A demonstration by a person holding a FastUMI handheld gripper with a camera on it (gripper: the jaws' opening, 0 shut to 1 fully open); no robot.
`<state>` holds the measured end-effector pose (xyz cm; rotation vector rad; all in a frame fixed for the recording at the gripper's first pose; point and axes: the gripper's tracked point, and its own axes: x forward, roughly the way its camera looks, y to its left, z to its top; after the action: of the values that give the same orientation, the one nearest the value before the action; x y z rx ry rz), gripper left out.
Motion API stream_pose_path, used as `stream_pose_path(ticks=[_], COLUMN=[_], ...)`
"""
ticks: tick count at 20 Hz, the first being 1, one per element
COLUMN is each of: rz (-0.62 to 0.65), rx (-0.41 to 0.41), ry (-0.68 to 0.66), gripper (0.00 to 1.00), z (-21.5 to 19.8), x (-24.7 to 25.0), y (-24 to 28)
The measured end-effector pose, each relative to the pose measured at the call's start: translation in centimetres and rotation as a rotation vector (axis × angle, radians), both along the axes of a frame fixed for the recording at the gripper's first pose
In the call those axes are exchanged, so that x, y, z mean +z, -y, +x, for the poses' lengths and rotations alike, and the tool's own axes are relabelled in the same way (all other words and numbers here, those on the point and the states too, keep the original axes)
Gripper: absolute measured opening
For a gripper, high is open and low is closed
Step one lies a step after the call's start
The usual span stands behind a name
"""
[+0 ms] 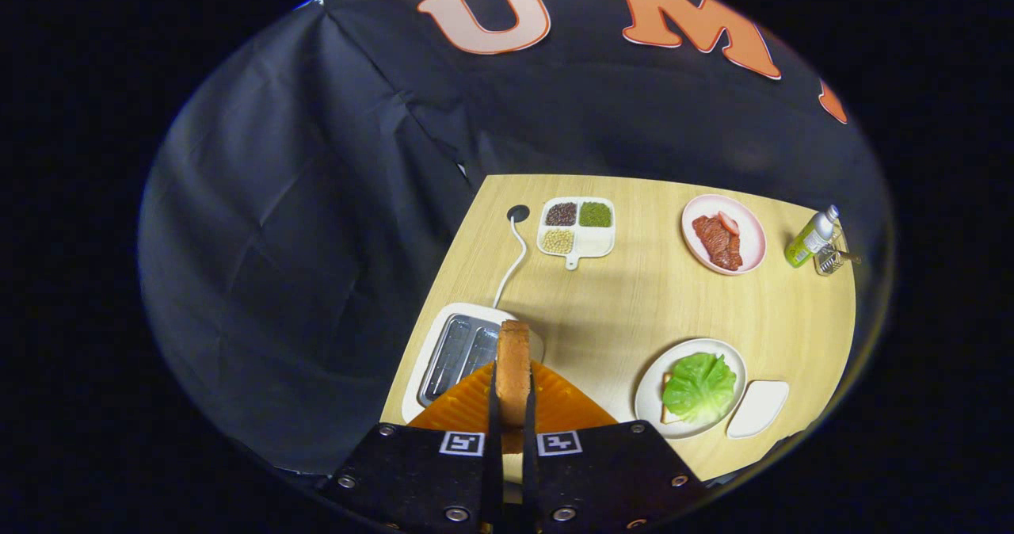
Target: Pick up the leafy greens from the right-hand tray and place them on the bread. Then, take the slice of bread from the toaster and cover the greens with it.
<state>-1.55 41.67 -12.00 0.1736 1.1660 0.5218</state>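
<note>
Wooden table point(634, 304): toaster point(463, 352) below gripper point(512, 391) (clamping bread slice point(512, 368)), seemingly unobstructed.

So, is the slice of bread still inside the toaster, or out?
Out. The gripper is shut on the bread slice, held on edge above the toaster, whose slots look empty.

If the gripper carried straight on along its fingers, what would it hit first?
The gripper, shut on the bread slice, points over the toaster; going on, the slice would probably meet the toaster top first, though depth is unclear.
</note>
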Motion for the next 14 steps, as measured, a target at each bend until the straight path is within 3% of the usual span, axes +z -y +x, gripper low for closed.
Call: stream_pose_path(ticks=[6,14], rz=[0.051,0.09], rx=[-0.024,-0.048], ry=[-0.005,-0.094], gripper=[0.1,0.1], z=[0.5,-0.7], x=[-1.2,-7.4], y=[6.3,14.2])
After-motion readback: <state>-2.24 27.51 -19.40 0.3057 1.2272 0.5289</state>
